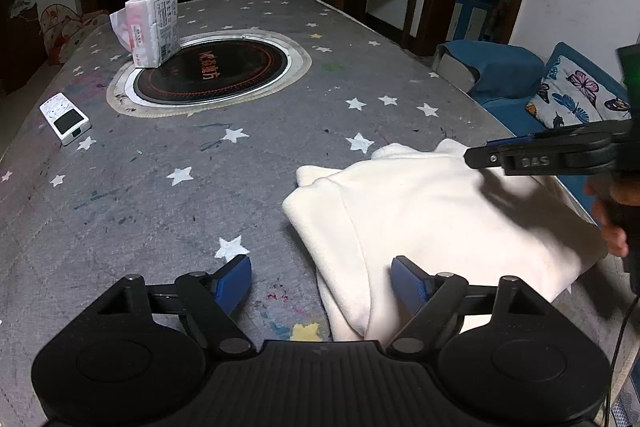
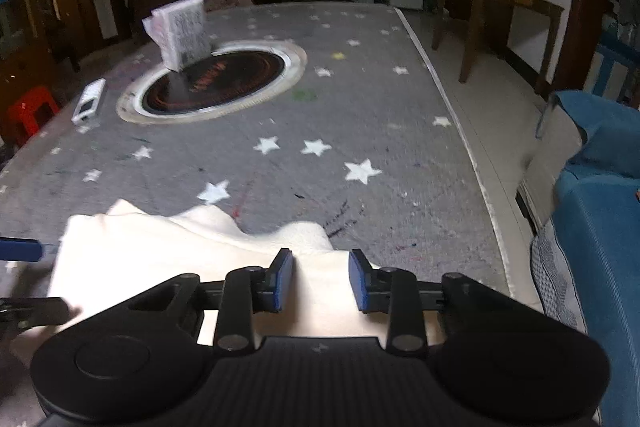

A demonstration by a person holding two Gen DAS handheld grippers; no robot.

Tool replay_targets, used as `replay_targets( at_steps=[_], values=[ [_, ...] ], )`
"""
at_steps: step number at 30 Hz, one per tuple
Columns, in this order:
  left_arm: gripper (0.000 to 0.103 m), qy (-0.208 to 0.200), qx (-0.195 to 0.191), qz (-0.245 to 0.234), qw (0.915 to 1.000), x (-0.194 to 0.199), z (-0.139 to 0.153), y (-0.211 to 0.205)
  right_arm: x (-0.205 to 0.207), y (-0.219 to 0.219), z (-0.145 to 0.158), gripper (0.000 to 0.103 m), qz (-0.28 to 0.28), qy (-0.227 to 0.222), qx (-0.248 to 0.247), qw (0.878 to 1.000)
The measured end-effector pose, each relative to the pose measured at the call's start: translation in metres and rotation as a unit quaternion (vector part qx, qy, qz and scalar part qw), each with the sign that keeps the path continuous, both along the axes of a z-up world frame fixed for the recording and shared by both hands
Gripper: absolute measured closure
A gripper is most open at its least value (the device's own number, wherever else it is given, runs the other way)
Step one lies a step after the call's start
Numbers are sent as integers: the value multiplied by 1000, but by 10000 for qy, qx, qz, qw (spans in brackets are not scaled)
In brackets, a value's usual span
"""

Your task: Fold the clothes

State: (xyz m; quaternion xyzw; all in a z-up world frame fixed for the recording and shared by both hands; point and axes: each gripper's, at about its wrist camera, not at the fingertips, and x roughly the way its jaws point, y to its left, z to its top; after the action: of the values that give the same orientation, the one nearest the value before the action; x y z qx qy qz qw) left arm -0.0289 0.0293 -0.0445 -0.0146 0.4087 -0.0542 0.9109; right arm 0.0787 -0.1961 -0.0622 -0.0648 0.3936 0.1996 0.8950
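A cream-white garment (image 1: 436, 223) lies folded over on the grey star-patterned tablecloth (image 1: 200, 187) at the near right of the table. My left gripper (image 1: 322, 281) is open and empty, hovering at the garment's left edge. My right gripper (image 2: 320, 281) is open and empty, just above the garment (image 2: 180, 259). In the left wrist view the right gripper (image 1: 470, 157) reaches in from the right over the cloth. The tip of my left gripper shows at the left edge of the right wrist view (image 2: 20, 250).
A round black cooktop (image 1: 212, 71) is set in the table's middle, with a tissue pack (image 1: 154, 27) standing on its edge. A white remote-like device (image 1: 65, 119) lies at the left. A blue sofa with a butterfly cushion (image 1: 576, 95) stands right of the table.
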Motion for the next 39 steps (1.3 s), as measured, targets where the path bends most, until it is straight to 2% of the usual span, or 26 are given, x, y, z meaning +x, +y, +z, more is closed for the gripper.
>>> replay_targets(
  at_steps=[3, 7, 14, 20, 25, 34, 37, 39],
  values=[
    [22, 14, -6, -4, 10000, -1, -2, 2, 1, 2, -3, 73, -25, -28, -63, 10000],
    [22, 30, -33, 4, 10000, -1, -3, 4, -8, 13, 9, 73, 165, -309, -219, 9991],
    [20, 61, -78, 31, 9999, -1, -4, 7, -13, 50, 13, 73, 739, -217, -52, 9970],
    [18, 98, -117, 57, 9999, -1, -5, 10, -7, 70, 0, 73, 806, -199, -202, 9963],
    [14, 101, -114, 58, 9999, -2, -4, 11, -17, 67, 11, 73, 866, -306, -201, 9956],
    [4, 42, -17, 197, 9998, -9, -4, 15, -75, 46, 27, 71, 1218, -488, -359, 9907],
    [0, -12, 13, 246, 9997, -12, -3, 16, -97, 38, 27, 65, 1307, -562, -463, 9888],
    [0, -50, -15, 269, 9996, -15, -1, 16, -114, 34, 26, 65, 1371, -650, -542, 9869]
  ],
)
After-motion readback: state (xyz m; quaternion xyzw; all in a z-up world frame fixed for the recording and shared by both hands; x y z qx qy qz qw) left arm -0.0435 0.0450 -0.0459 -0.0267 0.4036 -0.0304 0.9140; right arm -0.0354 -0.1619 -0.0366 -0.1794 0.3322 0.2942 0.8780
